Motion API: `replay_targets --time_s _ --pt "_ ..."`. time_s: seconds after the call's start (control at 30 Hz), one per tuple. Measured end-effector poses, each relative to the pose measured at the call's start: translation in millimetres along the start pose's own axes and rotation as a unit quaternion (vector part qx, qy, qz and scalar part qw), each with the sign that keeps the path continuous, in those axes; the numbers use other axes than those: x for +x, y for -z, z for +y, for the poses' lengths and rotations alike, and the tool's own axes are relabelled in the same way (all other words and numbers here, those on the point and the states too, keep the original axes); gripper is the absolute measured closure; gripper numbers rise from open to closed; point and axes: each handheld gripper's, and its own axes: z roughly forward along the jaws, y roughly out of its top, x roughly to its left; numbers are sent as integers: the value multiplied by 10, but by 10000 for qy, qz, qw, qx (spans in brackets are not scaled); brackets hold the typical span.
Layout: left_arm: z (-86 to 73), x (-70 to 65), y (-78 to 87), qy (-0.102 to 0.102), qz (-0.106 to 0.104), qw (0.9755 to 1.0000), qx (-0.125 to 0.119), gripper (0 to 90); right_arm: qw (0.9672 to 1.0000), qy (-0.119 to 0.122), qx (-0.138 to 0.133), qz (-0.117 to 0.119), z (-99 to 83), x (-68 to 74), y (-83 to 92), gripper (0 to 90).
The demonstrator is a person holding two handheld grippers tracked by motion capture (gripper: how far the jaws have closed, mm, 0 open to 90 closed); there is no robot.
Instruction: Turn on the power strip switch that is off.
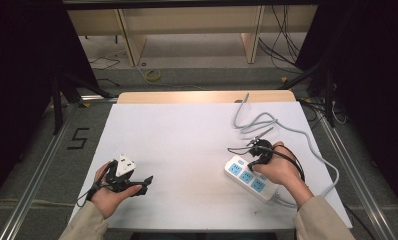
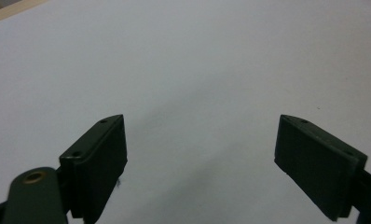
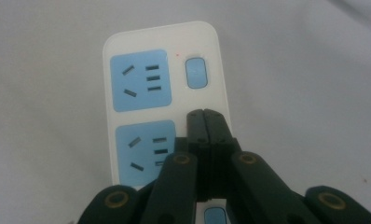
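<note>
At the left of the white, matte-covered table (image 1: 187,145), the person's left hand (image 1: 109,192) holds the left gripper (image 1: 142,184) low over bare surface, its 2 black, flat-faced jaws spread wide with nothing between them; the left gripper view confirms the open gap (image 2: 200,158) above the plain white sheet.

Toward the right lies the white plastic power strip with pale-blue socket faces (image 1: 249,177), set at a slant near the table's front-right quarter, its grey round cable (image 1: 267,125) looping away toward the far edge and around the right side. The right hand (image 1: 282,170) brings the right gripper (image 1: 254,150) down at the strip's far end. In the right gripper view the 2 jaws are pressed flat together, holding nothing, with their tips (image 3: 205,116) over the strip's white face just below the small blue oval switch (image 3: 196,72); whether they actually touch the plastic is hard to tell from this angle.

The strip (image 3: 165,93) looks rigid, smooth and fairly light, a rounded-corner slab likely to skid on the slick sheet if pushed from 1 end, so it may want steadying. Its long side edges appear the best place to pinch; the glossy top offers no purchase. The cable is probably stiff enough to drag or twist the strip when it is lifted.
</note>
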Motion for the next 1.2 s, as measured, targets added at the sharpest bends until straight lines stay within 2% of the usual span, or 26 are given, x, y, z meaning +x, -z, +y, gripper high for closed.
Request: replay_targets --time_s 0.37,0.63,0.97,1.2 --pt "0 -1 1 4 0 10000 0 165 9995 -68 -299 32 -42 -36 50 898" --pt "0 0 5 -11 -1 10000 16 165 9979 -145 -624 -1 -94 -66 95 873" --pt "-3 1 6 -11 -9 10000 15 165 9932 -336 -1113 10 -152 -100 133 821" --pt "-4 0 6 -8 -13 10000 21 165 9887 -458 -1428 -17 -205 -130 177 798"
